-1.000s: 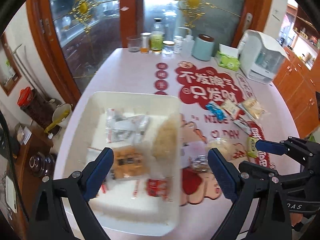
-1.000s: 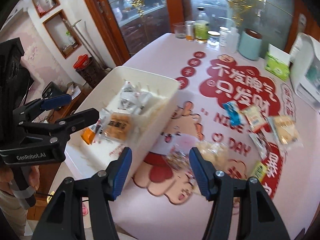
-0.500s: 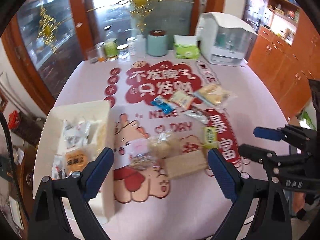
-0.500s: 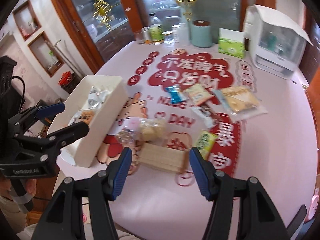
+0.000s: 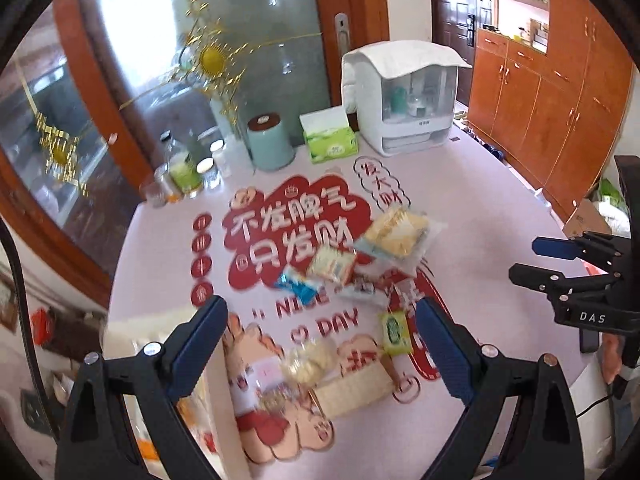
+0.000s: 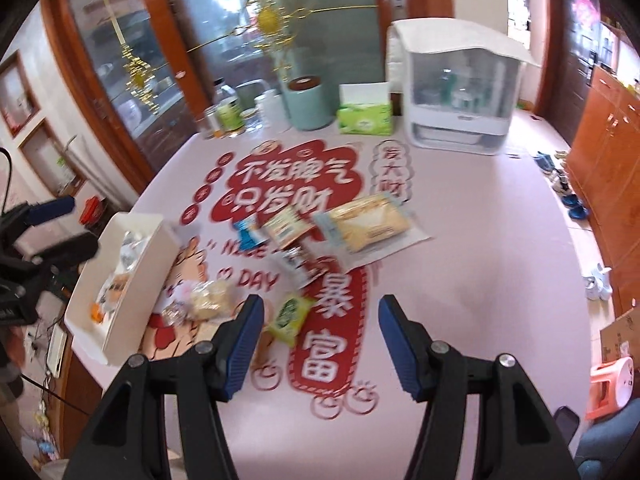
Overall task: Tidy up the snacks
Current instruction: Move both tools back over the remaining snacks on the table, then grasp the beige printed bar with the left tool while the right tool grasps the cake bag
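Loose snacks lie mid-table on a pink cloth with red lettering: a big yellow packet (image 5: 394, 232) (image 6: 372, 226), a cream packet (image 5: 332, 266), a blue packet (image 5: 298, 286) (image 6: 246, 232), a green packet (image 5: 394, 332) (image 6: 290, 314), a clear bag of puffs (image 5: 308, 360) (image 6: 210, 300) and a beige wafer pack (image 5: 352, 392). The white bin (image 6: 132, 264), with several packets in it, stands at the table's left edge. My left gripper (image 5: 320, 320) hangs open and empty above the puffs and wafers. My right gripper (image 6: 320, 312) is open and empty, above the cloth right of the green packet.
Along the far edge stand a white covered rack (image 5: 400, 92), a green tissue box (image 5: 330, 142), a teal canister (image 5: 268, 140) and several bottles and jars (image 5: 180, 168). Bare pink table (image 6: 480, 240) lies to the right. An orange stool (image 6: 608, 380) stands on the floor beyond.
Both grippers have swung right, away from the bin and over the loose snacks. The bin has slid to the left edge of both views. Neither jaw gap changed.
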Available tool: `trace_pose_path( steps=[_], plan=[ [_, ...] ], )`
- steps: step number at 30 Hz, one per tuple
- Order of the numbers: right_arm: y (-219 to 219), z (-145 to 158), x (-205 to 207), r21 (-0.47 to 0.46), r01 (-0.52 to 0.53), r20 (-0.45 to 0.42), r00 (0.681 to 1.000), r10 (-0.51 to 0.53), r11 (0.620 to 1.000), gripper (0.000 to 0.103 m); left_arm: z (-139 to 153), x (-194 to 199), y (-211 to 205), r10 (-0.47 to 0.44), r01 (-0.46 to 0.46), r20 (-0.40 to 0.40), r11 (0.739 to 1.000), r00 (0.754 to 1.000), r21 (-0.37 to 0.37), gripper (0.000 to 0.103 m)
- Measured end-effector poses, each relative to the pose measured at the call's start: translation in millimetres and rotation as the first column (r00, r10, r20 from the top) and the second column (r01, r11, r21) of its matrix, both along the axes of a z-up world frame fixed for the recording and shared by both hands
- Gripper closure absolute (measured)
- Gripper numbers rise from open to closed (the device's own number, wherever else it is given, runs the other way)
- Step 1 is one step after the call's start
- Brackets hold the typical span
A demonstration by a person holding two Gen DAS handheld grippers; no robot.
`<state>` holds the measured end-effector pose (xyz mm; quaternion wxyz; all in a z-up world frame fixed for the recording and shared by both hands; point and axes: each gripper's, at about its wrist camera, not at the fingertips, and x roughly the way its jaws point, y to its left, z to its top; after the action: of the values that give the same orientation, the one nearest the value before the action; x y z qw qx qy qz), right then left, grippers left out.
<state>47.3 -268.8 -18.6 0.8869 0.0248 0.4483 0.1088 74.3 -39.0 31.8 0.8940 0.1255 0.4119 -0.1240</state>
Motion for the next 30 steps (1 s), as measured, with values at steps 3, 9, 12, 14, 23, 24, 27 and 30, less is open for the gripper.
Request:
trace_pose_path(
  steps=[3, 9, 12, 14, 23, 24, 27, 30],
  plan=[
    [-10.9, 6.7, 22.5, -0.008, 0.039, -0.019, 0.999, -0.039, 0.999, 0.043, 12.5, 34.4, -4.0, -0.034, 0.034, 0.000, 0.999, 0.999, 0.012, 0.008],
    [-19.3, 16.0, 77.1, -0.005, 0.103, -0.040, 0.994, -0.103, 0.995, 0.043, 3.4, 116.2, -13.0, -0.052, 0.053, -0.038, 0.998, 0.998, 0.036, 0.005],
    [-26.0, 4.7, 108.0, 0.031, 0.162, -0.080, 0.984, -0.159, 0.986, 0.043, -26.6, 156.9, -18.6, -0.063, 0.069, -0.111, 0.996, 0.992, 0.050, 0.005],
    [-28.7, -12.1, 128.2, 0.052, 0.199, -0.124, 0.974, -0.192, 0.979, 0.043, -52.5, 175.7, -22.4, -0.072, 0.082, -0.159, 0.995, 0.985, 0.059, 0.005],
    [-45.6, -132.1, 185.1, 0.126, 0.420, -0.384, 0.856, -0.346, 0.899, 0.042, -207.9, 231.4, -28.5, -0.091, 0.106, -0.427, 0.994, 0.900, 0.011, 0.005],
    [-48.1, -142.9, 187.9, 0.134, 0.450, -0.406, 0.838, -0.365, 0.883, 0.042, -220.5, 232.2, -28.0, -0.093, 0.107, -0.445, 0.994, 0.891, 0.006, 0.005],
    [-57.2, -173.3, 193.8, 0.172, 0.539, -0.467, 0.782, -0.413, 0.825, 0.042, -256.4, 236.1, -29.9, -0.097, 0.105, -0.501, 0.994, 0.860, -0.012, 0.005],
    [-58.7, -186.8, 198.6, 0.192, 0.577, -0.482, 0.760, -0.436, 0.793, 0.042, -274.9, 239.5, -34.0, -0.098, 0.105, -0.523, 0.994, 0.847, -0.017, 0.005]
  ],
)
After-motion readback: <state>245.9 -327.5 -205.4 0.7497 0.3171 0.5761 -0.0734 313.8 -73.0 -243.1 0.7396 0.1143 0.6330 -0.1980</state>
